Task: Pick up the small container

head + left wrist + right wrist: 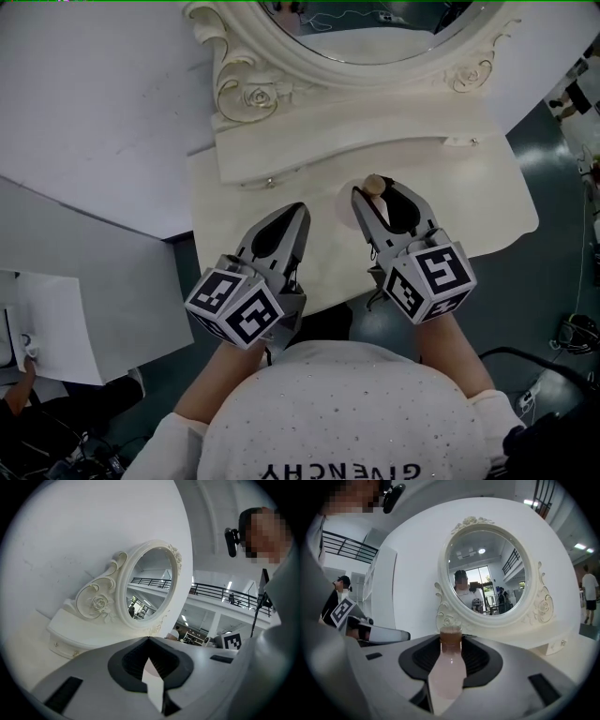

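Observation:
The small container point(447, 670) is a pale pink bottle with a brown cap point(375, 184). It stands upright between the jaws of my right gripper point(451, 640), which is shut on its body, the cap poking out past the tips. In the head view the right gripper point(377, 191) is over the middle of the cream vanity table point(487, 202). Whether the bottle still touches the tabletop I cannot tell. My left gripper point(300, 210) hovers to the left over the table's front part, jaws shut with nothing in them. Its tips point(149, 640) meet in the left gripper view.
An oval mirror point(375, 37) in an ornate cream frame stands at the back of the table on a base with small drawers point(272, 178). A white wall panel point(94, 112) is at the left. Dark floor point(544, 272) lies beyond the table's right and front edges.

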{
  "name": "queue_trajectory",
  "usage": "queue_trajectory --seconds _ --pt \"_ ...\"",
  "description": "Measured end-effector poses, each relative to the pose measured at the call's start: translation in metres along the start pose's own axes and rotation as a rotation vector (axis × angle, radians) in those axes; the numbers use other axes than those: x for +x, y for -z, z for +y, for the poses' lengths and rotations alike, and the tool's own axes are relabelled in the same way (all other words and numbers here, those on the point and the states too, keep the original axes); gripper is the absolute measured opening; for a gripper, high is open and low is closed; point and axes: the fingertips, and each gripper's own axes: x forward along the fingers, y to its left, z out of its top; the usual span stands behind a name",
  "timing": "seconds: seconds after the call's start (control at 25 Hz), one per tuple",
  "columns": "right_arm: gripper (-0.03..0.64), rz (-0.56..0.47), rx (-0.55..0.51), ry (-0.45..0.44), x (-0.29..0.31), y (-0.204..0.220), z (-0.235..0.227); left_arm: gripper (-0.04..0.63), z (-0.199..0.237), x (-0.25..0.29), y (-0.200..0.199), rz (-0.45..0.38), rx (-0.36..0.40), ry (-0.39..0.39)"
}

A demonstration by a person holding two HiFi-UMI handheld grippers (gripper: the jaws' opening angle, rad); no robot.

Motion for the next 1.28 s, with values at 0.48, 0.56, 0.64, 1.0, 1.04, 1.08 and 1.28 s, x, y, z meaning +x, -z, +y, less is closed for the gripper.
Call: queue_trajectory --seconds 0.48,0.56,0.64,1.0,1.04,1.08,1.28 --pt "0.143 -0.201 -0.115 -0.044 -0.059 -0.095 0.041 0.000 -0.048 -0.024 -0.052 -0.097 0.099 0.063" --pt "0.143 -0.211 -0.111 -0.041 -0.068 -0.101 0.045 0.000 -0.053 -0.030 -0.058 -0.107 0.113 0.065" --pt "0.143 -0.219 -0.103 -0.036 -0.077 -0.103 0.049 0.000 -0.059 -0.036 -0.063 -0.116 0.129 0.068" --pt "0.143 -0.242 -0.065 0.000 -0.125 -0.097 0.069 0.000 -0.104 -0.075 -0.055 -0.106 0.177 0.112" --pt "0.143 -0.243 -0.060 0.003 -0.131 -0.096 0.072 0.000 -0.108 -0.081 -0.053 -0.104 0.178 0.115" --pt "0.143 -0.244 -0.055 0.006 -0.136 -0.095 0.074 0.000 -0.110 -0.086 -0.052 -0.103 0.177 0.117" --pt "0.143 -0.262 -0.026 0.022 -0.154 -0.093 0.086 0.000 -0.117 -0.110 -0.048 -0.094 0.188 0.120"
